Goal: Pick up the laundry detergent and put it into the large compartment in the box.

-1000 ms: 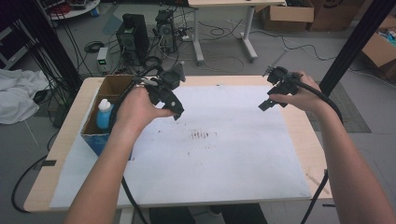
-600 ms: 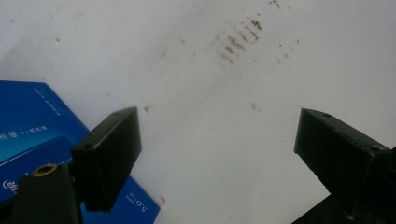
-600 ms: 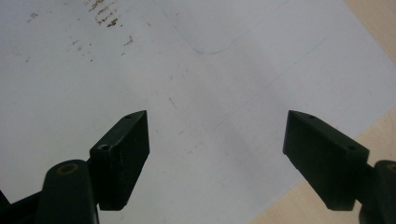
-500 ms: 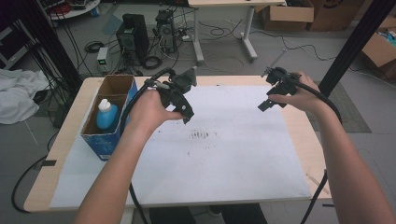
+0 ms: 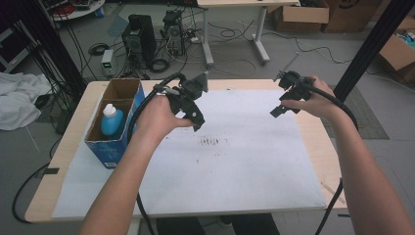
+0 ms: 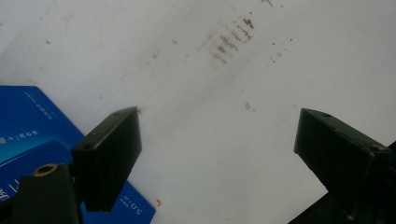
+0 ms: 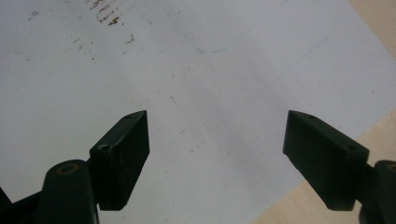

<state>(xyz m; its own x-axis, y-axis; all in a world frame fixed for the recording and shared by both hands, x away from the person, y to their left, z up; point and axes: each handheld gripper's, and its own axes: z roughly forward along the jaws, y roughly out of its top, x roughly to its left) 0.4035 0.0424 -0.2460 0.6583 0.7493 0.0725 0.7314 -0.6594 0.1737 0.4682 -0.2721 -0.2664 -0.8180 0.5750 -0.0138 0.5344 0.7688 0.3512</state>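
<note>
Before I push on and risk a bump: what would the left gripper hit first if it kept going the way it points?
Probably just the white sheet. The left gripper is open, with bare paper between its jaws; the blue box sits off to one side.

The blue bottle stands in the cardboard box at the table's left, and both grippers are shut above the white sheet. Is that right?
Not quite: both grippers are open. The left gripper and right gripper views show their jaws wide apart over the white sheet. The blue bottle does stand in the cardboard box.

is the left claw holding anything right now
No, the left claw has its jaws wide apart over the white sheet with nothing between them.
</note>
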